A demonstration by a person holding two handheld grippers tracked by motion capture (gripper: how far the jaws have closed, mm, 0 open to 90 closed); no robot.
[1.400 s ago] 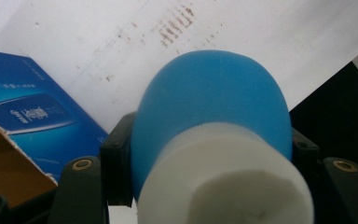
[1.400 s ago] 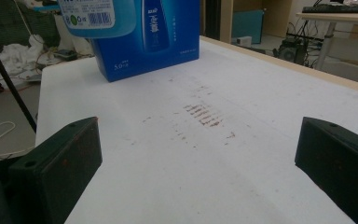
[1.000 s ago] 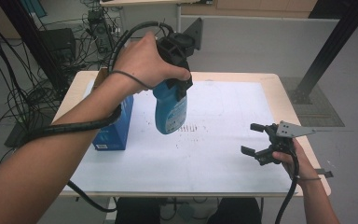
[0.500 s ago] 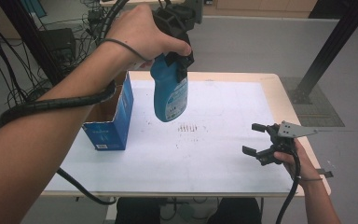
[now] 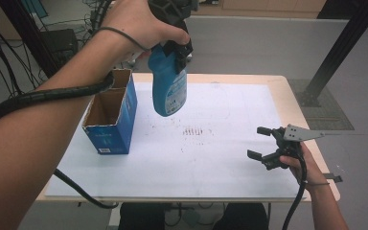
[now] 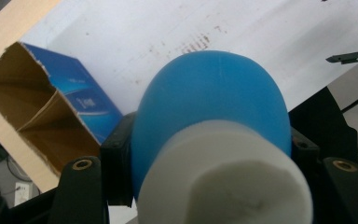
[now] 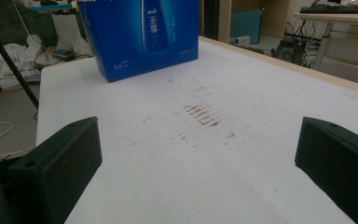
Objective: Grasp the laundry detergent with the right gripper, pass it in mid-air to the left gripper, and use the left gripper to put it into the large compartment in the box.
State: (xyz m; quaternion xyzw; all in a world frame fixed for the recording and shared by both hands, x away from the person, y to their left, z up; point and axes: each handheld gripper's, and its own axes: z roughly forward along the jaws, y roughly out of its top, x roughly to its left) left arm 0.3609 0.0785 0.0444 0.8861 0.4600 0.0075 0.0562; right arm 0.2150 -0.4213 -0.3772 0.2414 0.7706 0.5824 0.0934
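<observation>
The left tongs [image 5: 177, 48] gripped a blue bottle [image 5: 169, 86] above the desk [image 5: 230, 158] (beside the open box [image 5: 109, 115]); the right tongs [image 5: 263, 143] gaped empty.

A desk [image 5: 297, 103] is seen from above, with a sheet [image 5: 230, 158] spread over most of its top. An open box [image 5: 111, 117] is stood upright on the left part of the sheet, its open top facing up. A bottle [image 5: 169, 84] is held in the air by the left claw [image 5: 172, 45], above the far middle of the desk, just right of the box and apart from it, its base hanging down. A patch of marks [image 5: 196, 130] is found on the sheet near the middle, right of the box. The right claw [image 5: 263, 143] is held low over the near right part of the sheet, well apart from the bottle and the box.
</observation>
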